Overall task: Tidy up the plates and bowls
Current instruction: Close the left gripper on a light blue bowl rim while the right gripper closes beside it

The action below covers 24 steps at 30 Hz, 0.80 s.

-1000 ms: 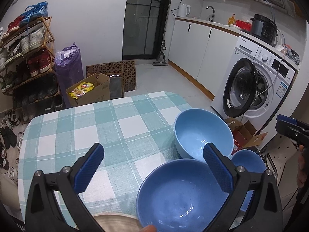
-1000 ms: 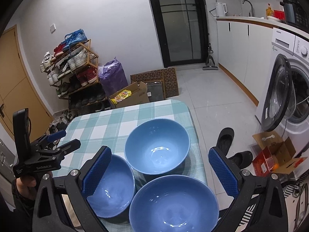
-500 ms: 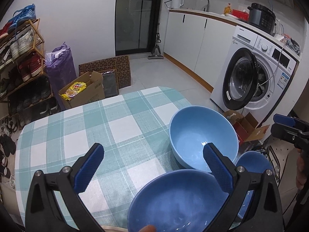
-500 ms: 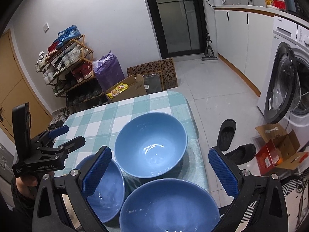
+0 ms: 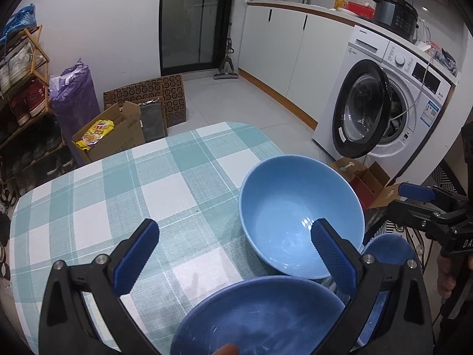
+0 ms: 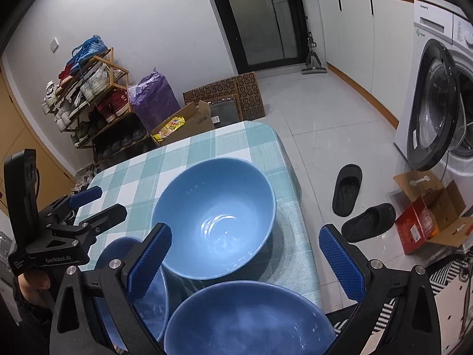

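Note:
Three blue bowls stand close together on a table with a teal-and-white checked cloth (image 5: 124, 201). The far bowl (image 5: 295, 216) (image 6: 215, 216) is light blue and upright. A darker bowl (image 5: 257, 316) (image 6: 118, 251) sits just under my left gripper (image 5: 235, 254), which is open and holds nothing. The third bowl (image 5: 387, 248) (image 6: 248, 319) lies below my right gripper (image 6: 245, 263), also open and holding nothing. Each gripper shows in the other's view: the right gripper (image 5: 405, 199) at the table's right side, the left gripper (image 6: 106, 201) at its left.
Past the table's right edge are a washing machine (image 5: 384, 103) with its door open, cardboard boxes (image 6: 428, 216) and black slippers (image 6: 348, 189) on the floor. A shoe rack (image 6: 88, 97), a purple bag (image 6: 153, 100) and a box (image 5: 112, 133) stand beyond the far edge.
Both grippers have moved forward over the table, so the far bowl looks larger and nearer. The bowls have not moved and both sets of jaws have stayed open.

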Motion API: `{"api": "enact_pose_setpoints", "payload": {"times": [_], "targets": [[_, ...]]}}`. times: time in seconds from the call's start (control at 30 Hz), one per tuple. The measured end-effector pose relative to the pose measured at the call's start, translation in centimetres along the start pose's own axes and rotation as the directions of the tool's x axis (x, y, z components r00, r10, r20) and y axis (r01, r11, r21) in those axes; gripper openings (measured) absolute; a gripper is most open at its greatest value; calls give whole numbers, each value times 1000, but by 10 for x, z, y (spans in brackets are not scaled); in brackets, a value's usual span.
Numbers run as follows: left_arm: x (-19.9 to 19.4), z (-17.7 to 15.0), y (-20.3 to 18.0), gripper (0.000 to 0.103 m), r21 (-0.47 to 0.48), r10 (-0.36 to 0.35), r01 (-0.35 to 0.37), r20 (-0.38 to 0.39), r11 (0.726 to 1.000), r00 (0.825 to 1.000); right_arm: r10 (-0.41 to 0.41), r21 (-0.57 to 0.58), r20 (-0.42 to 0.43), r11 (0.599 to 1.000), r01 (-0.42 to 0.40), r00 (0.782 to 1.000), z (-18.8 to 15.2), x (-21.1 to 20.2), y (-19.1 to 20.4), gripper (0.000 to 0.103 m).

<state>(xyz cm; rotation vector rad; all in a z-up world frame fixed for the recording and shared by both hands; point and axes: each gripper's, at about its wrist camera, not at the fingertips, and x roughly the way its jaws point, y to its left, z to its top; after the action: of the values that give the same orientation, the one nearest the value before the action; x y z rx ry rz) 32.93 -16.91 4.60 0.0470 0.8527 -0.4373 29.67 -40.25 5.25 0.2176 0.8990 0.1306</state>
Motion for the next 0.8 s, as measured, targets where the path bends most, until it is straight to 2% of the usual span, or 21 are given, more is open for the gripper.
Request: {"api": "enact_pose_setpoints", "payload": {"times": [0.23,0.37,0.47,0.57,0.63,0.77,0.8], "targets": [[18,1,-3,101,3,1,-1,-33,1000,999,12,-7,-28,1000,-12,1000,-1,17,1,98],[27,0,-7,95,17,-10,11,-51,1000,999,21,-7,-52,1000,-21,998,-1,25,0,85],[36,-1,-10,81,32,-17,20,-84,999,996,29,5,-77,1000,-28,997,-1,34,-3,77],[41,-3,-11,75,36,-19,22,-93,999,995,33,3,-91,999,-33,995,-2,41,-4,75],[45,-4,-12,62,38,-30,34,-107,999,994,34,1,-100,999,-34,994,-3,46,-4,74],[50,-5,-15,53,57,-33,41,-127,998,991,38,3,-113,999,-38,993,-3,53,-6,69],[51,-6,-15,47,60,-36,44,-130,997,991,39,4,-117,999,-39,992,-3,55,-6,67]]}}
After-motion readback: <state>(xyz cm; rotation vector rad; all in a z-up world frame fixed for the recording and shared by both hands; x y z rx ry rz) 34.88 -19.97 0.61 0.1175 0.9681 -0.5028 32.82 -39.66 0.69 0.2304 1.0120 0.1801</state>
